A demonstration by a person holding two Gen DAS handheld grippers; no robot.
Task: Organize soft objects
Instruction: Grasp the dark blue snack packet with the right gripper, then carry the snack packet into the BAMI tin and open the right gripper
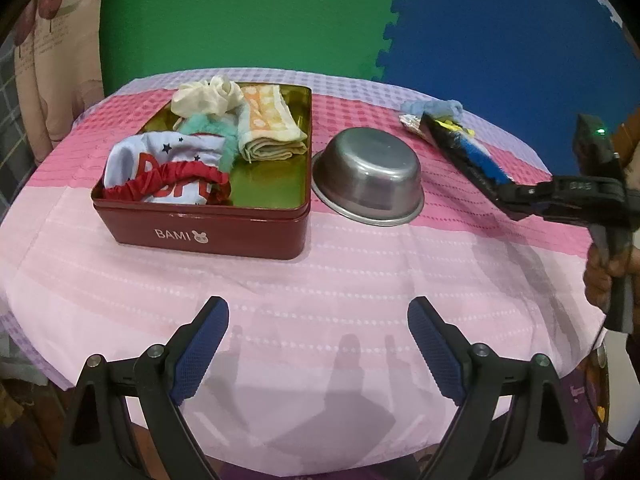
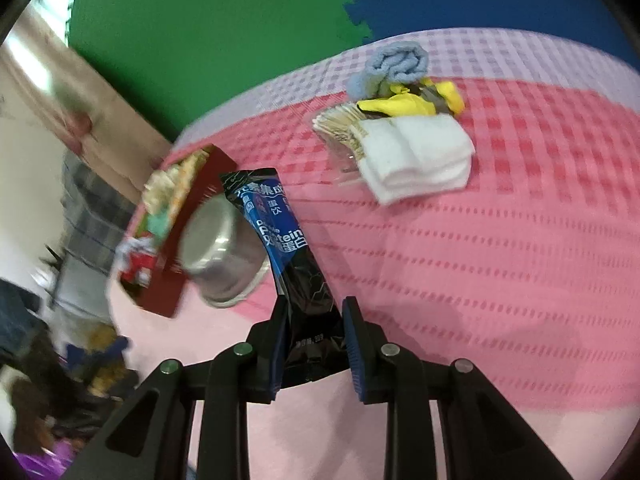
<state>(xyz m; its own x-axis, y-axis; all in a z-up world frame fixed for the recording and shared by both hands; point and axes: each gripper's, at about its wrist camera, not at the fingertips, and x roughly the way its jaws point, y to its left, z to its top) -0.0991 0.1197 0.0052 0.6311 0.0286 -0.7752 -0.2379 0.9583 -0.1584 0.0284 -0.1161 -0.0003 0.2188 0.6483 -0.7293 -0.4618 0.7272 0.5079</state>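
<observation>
My right gripper (image 2: 314, 304) is shut on the lower end of a black and blue protein sachet (image 2: 280, 232), which sticks up and forward over the pink cloth. In the left wrist view that sachet (image 1: 468, 152) hangs at the right above the table. My left gripper (image 1: 318, 308) stands open over the near part of the table with nothing between its pads. A red tin (image 1: 200, 228) at the left holds a cream cloth (image 1: 208, 96), an orange folded towel (image 1: 268, 128), a teal fluffy piece (image 1: 212, 128), a white garment (image 1: 168, 156) and a red scrunchie (image 1: 168, 184).
An upturned steel bowl (image 1: 368, 176) sits right of the tin. At the far right lie a light-blue towel (image 2: 400, 62), a yellow item (image 2: 416, 102), a folded white cloth (image 2: 416, 156) and a clear pack of sticks (image 2: 340, 124). Green and blue foam mats cover the floor beyond.
</observation>
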